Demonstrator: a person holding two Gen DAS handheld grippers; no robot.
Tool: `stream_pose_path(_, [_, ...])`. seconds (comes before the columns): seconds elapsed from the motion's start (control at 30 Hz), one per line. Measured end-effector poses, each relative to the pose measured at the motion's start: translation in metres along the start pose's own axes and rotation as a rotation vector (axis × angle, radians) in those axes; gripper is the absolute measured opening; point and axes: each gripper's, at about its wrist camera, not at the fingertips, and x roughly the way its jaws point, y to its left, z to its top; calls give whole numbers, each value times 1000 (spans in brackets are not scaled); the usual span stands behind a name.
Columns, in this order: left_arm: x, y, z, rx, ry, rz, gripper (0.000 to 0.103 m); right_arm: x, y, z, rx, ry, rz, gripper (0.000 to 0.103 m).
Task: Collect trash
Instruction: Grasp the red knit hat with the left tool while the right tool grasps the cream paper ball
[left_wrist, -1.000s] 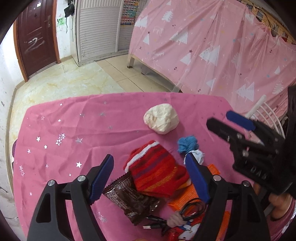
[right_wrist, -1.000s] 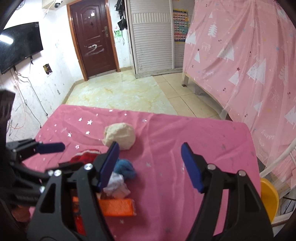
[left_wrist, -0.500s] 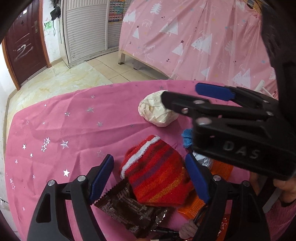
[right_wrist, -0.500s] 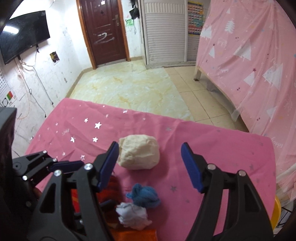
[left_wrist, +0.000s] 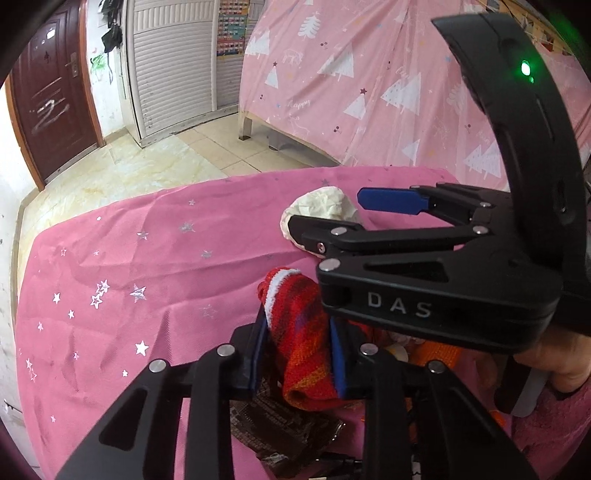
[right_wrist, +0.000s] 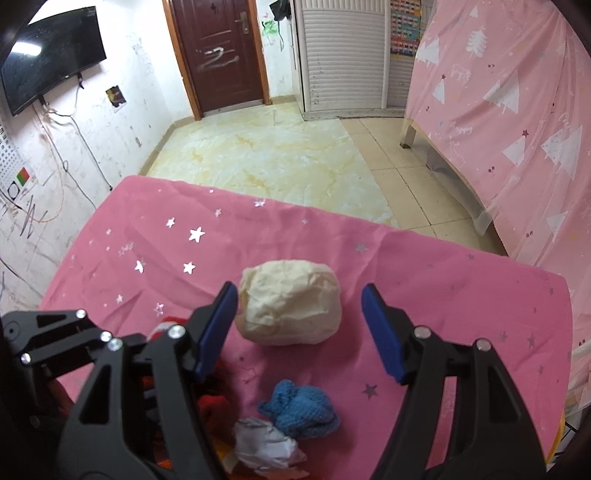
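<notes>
The left claw (left_wrist: 300, 354), which a second ago stood spread around the red striped sock (left_wrist: 301, 332), is now pinching it on the tabletop (left_wrist: 147, 258), while the right claw (right_wrist: 299, 325) has moved forward, spread wide around the cream paper ball (right_wrist: 290, 306), probably the next trash to grasp.

We see a bench draped in a pink cloth (right_wrist: 295, 236) scattered with silver stars. Beyond it lies a pale marbled tile floor (right_wrist: 266, 155). A dark brown door (right_wrist: 218, 51) with a white scrawl on it stands at the far wall, and just beside it, to the right, is a white slatted shutter door (right_wrist: 343, 55). A black television (right_wrist: 51, 55) hangs on the scuffed white wall at left. A pink curtain (right_wrist: 517, 110) printed with white trees hangs at right.
</notes>
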Motion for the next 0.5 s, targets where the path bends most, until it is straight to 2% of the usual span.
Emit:
stream_pose_path(0.1, [-6, 1, -1, -4, -10, 0, 23, -1, 2, 1, -5, -5, 20, 53])
stream_pose_path(0.17, [-11, 4, -3, -8, -16, 0, 23, -2, 4, 1, -10, -14, -2, 52])
stream_pose_path(0.5, [-43, 9, -6, -43, -62, 29, 23, -33, -2, -2, 26, -83, -7, 51])
